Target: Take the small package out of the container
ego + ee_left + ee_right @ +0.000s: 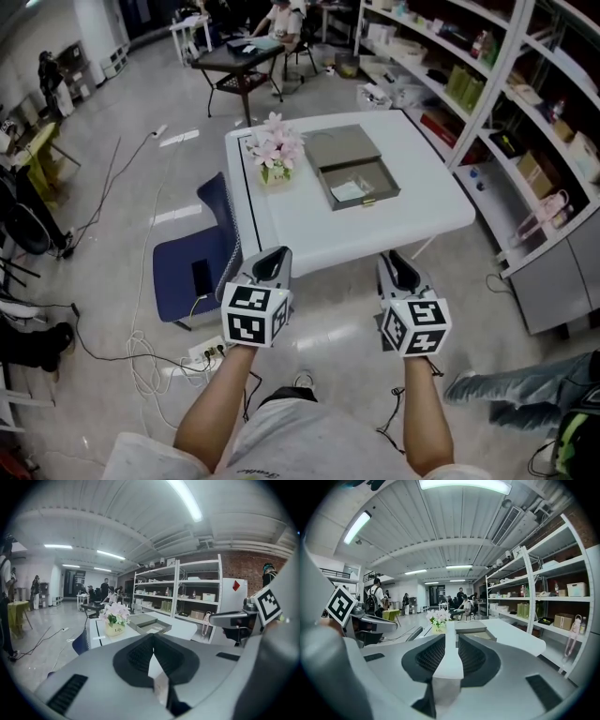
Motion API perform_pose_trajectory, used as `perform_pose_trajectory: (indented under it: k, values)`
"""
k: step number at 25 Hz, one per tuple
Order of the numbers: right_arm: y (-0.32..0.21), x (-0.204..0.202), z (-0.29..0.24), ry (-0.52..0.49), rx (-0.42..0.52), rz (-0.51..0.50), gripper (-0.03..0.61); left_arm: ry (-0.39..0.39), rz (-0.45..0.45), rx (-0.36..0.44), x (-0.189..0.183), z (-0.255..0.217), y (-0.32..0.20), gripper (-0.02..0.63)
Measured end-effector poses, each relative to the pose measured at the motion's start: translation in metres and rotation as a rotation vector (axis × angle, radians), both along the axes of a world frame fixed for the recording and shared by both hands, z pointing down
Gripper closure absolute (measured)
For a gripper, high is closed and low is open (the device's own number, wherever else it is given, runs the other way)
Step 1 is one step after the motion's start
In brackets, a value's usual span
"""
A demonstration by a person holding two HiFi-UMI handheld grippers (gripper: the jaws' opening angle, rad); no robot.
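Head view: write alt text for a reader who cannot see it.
A white table holds an open grey box with a small white package inside, its lid behind it and pink flowers alongside. The left claw and right claw hover short of the near edge.

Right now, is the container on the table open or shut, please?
Open: the container shows its inside, with the small package lying in it.
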State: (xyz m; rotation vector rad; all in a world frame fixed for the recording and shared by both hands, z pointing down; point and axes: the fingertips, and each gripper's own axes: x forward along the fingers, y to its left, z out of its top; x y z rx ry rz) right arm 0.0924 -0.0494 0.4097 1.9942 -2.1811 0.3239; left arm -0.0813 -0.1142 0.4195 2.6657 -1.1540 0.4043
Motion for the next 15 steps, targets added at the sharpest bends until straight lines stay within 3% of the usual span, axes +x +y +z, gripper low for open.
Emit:
perform_pose_trajectory:
  k: [15]
  values:
    - [-0.073,0.018,-0.006,0.018,-0.006,-0.016,0.439,0.017,-0.004,-0.002,0.01,0.002,-0.068,0.611]
